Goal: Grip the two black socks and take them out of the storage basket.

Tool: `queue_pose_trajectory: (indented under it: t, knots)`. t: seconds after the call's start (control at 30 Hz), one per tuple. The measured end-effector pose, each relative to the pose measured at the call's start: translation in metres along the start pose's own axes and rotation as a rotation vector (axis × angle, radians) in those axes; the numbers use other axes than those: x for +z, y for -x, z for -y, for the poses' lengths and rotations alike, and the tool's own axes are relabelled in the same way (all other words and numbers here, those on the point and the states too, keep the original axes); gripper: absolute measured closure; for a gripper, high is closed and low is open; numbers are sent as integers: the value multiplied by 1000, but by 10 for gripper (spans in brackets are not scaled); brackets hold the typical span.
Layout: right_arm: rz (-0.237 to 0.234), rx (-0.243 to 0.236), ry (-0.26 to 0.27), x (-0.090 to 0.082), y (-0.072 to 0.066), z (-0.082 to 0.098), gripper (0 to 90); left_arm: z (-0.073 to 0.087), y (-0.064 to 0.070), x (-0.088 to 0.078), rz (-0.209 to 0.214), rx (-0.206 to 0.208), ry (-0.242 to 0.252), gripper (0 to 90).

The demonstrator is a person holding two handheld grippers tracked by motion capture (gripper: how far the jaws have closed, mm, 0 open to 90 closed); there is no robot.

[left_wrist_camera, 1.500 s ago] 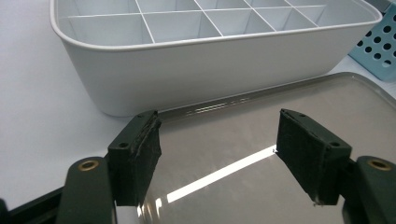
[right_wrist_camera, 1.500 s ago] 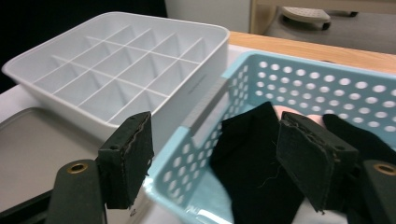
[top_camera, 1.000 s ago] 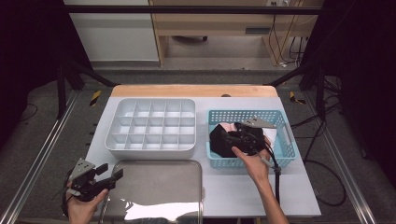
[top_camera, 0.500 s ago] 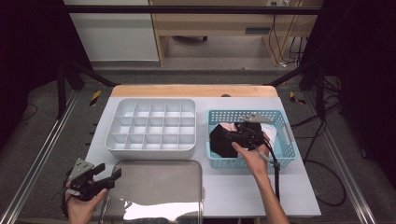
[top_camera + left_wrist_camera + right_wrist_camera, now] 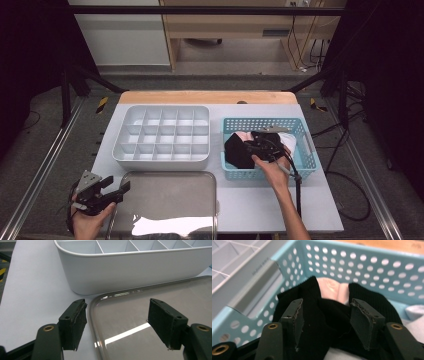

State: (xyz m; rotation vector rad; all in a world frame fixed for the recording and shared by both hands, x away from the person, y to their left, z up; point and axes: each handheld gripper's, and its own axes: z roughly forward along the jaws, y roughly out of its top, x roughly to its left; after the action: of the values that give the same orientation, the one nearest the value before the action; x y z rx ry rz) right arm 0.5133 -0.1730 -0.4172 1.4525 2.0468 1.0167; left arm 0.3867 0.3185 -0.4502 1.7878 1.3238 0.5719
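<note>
A light-blue perforated basket (image 5: 311,152) at the table's right holds a black knit cloth (image 5: 234,152), a pink cloth (image 5: 243,136) and a pale cloth (image 5: 288,140). My right gripper (image 5: 256,145) reaches down into the basket (image 5: 362,262). Its jaws have just been closing and stand on either side of a fold of the black cloth (image 5: 312,297), with the pink cloth (image 5: 334,288) just beyond. I cannot see the pads pressing on it. My left gripper (image 5: 117,189) hovers open at the front left, over the corner of a steel tray (image 5: 140,315), nothing between its fingers.
A white compartment tray (image 5: 162,132) sits left of the basket, its near wall (image 5: 125,267) close ahead of the left gripper. The steel tray (image 5: 165,200) lies at the front of the white table. A wooden strip runs along the far edge.
The right gripper has sunk a little into the basket onto the black cloth, and its jaws have narrowed. The left gripper has stayed where it was.
</note>
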Motion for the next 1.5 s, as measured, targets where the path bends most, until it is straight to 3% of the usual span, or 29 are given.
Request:
queue_pose_trajectory:
  t: [0.13,0.67,0.77,0.87,0.97,1.13,1.5]
  knots:
    - [9,11,-26,2,2,2,451,0,0,0,1,0,-1,302]
    - [-37,35,-138,8,-2,3,531,1,-1,1,7,0,-7,319]
    - [-41,36,-162,10,-3,4,592,1,-1,1,8,-1,-7,324]
    - [-41,22,-200,13,-5,5,755,1,-1,1,10,-2,-6,325]
    - [-55,19,-197,12,-6,5,816,1,-1,1,10,-3,-7,327]
    - [-79,40,-167,6,-3,4,830,1,-2,1,10,-4,-7,327]
    - [-123,70,-8,-27,4,-5,833,2,-2,0,8,-7,-6,327]
